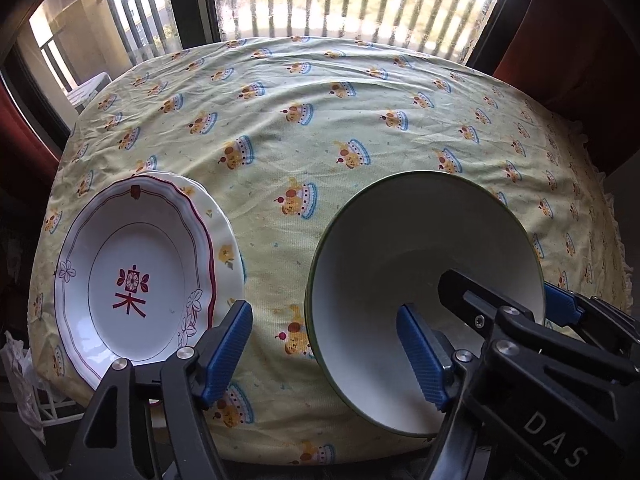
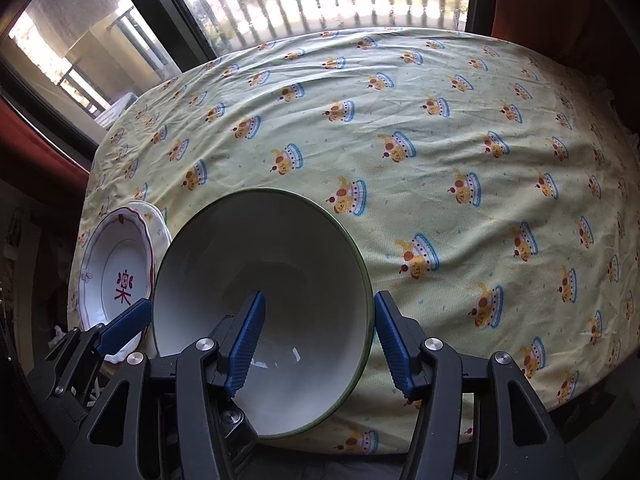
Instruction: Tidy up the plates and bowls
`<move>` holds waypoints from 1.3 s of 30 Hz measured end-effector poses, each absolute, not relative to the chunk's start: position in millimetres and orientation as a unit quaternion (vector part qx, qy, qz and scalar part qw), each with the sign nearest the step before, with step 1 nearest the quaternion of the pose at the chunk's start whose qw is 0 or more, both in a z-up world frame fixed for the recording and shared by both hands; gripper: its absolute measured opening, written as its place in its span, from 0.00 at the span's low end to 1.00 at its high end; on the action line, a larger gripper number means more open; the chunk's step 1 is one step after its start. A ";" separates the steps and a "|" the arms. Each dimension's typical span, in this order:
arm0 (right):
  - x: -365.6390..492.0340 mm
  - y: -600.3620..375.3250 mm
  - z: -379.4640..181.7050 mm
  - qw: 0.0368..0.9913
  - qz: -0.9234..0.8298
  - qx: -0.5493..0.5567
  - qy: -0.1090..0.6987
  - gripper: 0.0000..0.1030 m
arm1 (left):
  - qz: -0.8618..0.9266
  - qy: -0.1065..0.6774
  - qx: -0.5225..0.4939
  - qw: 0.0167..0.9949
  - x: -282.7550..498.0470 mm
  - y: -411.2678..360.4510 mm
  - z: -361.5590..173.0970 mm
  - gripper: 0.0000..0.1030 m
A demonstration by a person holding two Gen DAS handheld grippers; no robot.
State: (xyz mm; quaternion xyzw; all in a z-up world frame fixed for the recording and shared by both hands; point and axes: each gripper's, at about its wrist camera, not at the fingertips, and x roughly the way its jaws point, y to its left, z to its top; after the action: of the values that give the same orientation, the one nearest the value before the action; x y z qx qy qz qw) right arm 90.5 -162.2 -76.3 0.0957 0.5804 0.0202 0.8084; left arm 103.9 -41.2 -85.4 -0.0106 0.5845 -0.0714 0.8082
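A large white bowl [image 1: 400,248] with a thin green rim sits on the tablecloth near the front edge. My left gripper [image 1: 322,354] is open and straddles the bowl's left rim, one blue pad inside and one outside, neither touching the wall. My right gripper [image 2: 320,344] is also open and straddles the right rim of the bowl [image 2: 260,248]; its outer pad is close to the wall. Left of the bowl lie two stacked plates [image 1: 136,272], the top one white with red trim and a red character, the lower one with yellow flowers.
The table wears a pale yellow cloth [image 1: 320,120] printed with cartoon cakes and creased in places. A window with a balcony railing [image 1: 340,4] runs behind the far edge, with red curtains [image 1: 568,40] at both sides. White clutter lies below the table's left front corner.
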 end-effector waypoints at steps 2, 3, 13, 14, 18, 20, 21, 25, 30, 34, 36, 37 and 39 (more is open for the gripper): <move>91.0 -161.5 -75.8 0.809 0.007 0.097 0.580 0.62 | -0.085 0.593 -0.013 0.800 109.4 -40.7 -90.8 0.74; 91.2 -161.8 -75.5 0.808 -0.001 0.098 0.581 0.62 | -0.092 0.596 -0.012 0.797 112.1 -41.0 -92.8 0.74; 94.2 -164.3 -80.9 0.792 -0.084 0.122 0.592 0.64 | -0.183 0.618 -0.027 0.764 130.2 -43.4 -112.8 0.69; 94.2 -164.0 -82.1 0.790 -0.091 0.121 0.594 0.64 | -0.192 0.621 -0.031 0.759 130.9 -44.4 -115.2 0.67; 93.4 -161.8 -83.6 0.783 -0.110 0.119 0.601 0.64 | -0.215 0.627 -0.042 0.748 133.1 -45.5 -118.9 0.62; 93.6 -161.8 -83.4 0.782 -0.118 0.120 0.601 0.65 | -0.224 0.627 -0.044 0.745 135.0 -46.3 -119.5 0.61; 93.2 -162.3 -83.2 0.781 -0.121 0.122 0.600 0.65 | -0.228 0.627 -0.044 0.743 135.0 -46.6 -119.2 0.60; 92.3 -165.4 -85.5 0.779 -0.121 0.137 0.600 0.65 | -0.234 0.627 -0.043 0.742 134.1 -47.5 -118.5 0.58; 92.0 -170.5 -88.9 0.776 -0.126 0.150 0.599 0.65 | -0.229 0.629 -0.044 0.741 134.3 -47.4 -119.2 0.57; 91.9 -174.7 -91.1 0.778 -0.109 0.156 0.599 0.65 | -0.212 0.629 -0.038 0.747 132.5 -50.1 -117.3 0.57; 90.8 -180.1 -92.8 0.778 -0.098 0.165 0.598 0.65 | -0.202 0.629 -0.035 0.750 132.2 -52.0 -116.9 0.57; 90.2 -183.2 -94.2 0.778 -0.093 0.172 0.597 0.65 | -0.196 0.628 -0.033 0.752 131.9 -53.2 -116.9 0.57; 90.7 -189.7 -98.4 0.776 -0.079 0.187 0.597 0.65 | -0.185 0.629 -0.031 0.755 131.8 -55.1 -116.4 0.58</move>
State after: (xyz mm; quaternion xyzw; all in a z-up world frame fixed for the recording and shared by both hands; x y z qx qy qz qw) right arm 90.7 -189.7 -98.4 0.1870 0.5970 -0.0793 0.7761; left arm 131.8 -55.1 -116.4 -0.0309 0.6288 -0.1847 0.7546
